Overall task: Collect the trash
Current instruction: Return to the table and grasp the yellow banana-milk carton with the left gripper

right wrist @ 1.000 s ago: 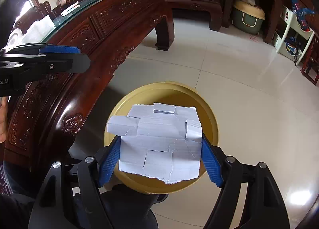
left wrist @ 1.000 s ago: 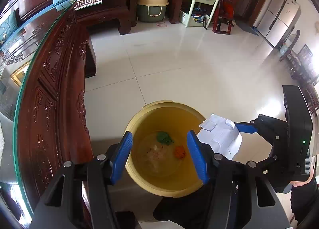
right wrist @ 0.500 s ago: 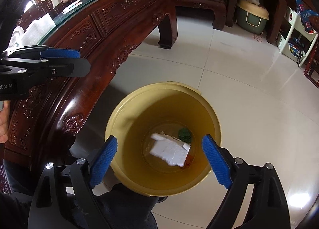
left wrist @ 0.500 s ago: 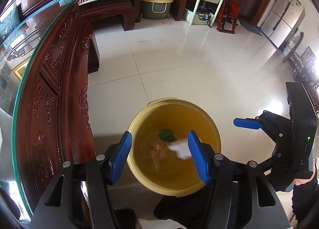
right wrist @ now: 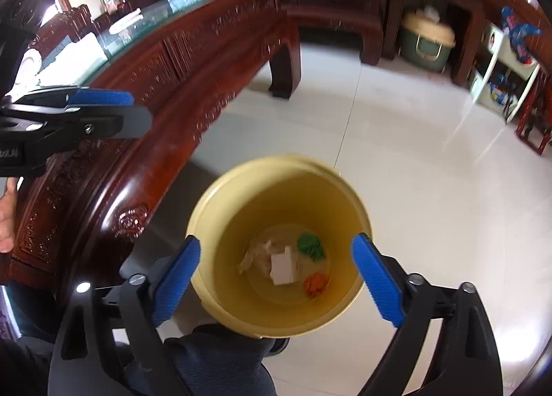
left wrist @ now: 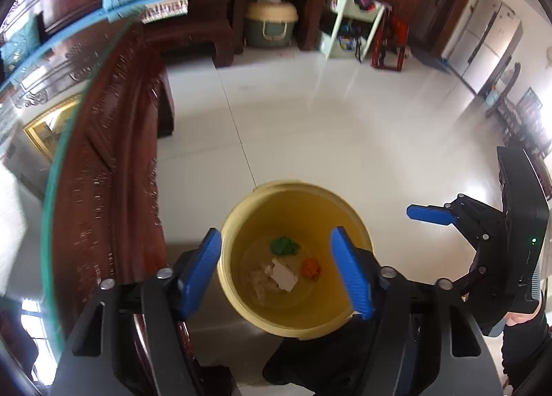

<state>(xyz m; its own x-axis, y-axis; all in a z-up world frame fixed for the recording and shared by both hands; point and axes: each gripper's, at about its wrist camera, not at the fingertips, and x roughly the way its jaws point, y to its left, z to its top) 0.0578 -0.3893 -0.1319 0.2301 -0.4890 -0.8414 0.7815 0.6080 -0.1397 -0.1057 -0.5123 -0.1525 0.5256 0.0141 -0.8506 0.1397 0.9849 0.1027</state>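
At the far left we see the carved dark-wood table (right wrist: 179, 61) with its glass top (left wrist: 69, 140), running along beside the yellow bucket (right wrist: 220, 196) that stands on the pale tiled floor (left wrist: 310, 127). Our left gripper (left wrist: 279, 271) hangs over the bucket's mouth, its blue pads (left wrist: 201, 271) spreading apart with nothing between them but the view down into the bucket. Inside, on the bottom, lie the pieces of trash: a pale crumpled wrapper (right wrist: 257, 256), then the white folded paper (right wrist: 284, 266) lying flat on top of it near the middle, a green scrap (right wrist: 310, 246) just beyond the paper, and an orange scrap (right wrist: 315, 285) beside it, closer to the right wall. Our right gripper (right wrist: 276, 278) also points down over the bucket, its jaws widening to nearly their fullest, empty; the paper sits well below them, free of both pads. In the left wrist view that right gripper shows at the right edge, apart from the bucket's rim. Further back, against the far wall, a green bin with a cream lid (left wrist: 272, 21) sits beneath dark furniture, with a white shelf of toys (left wrist: 352, 30) to its right.
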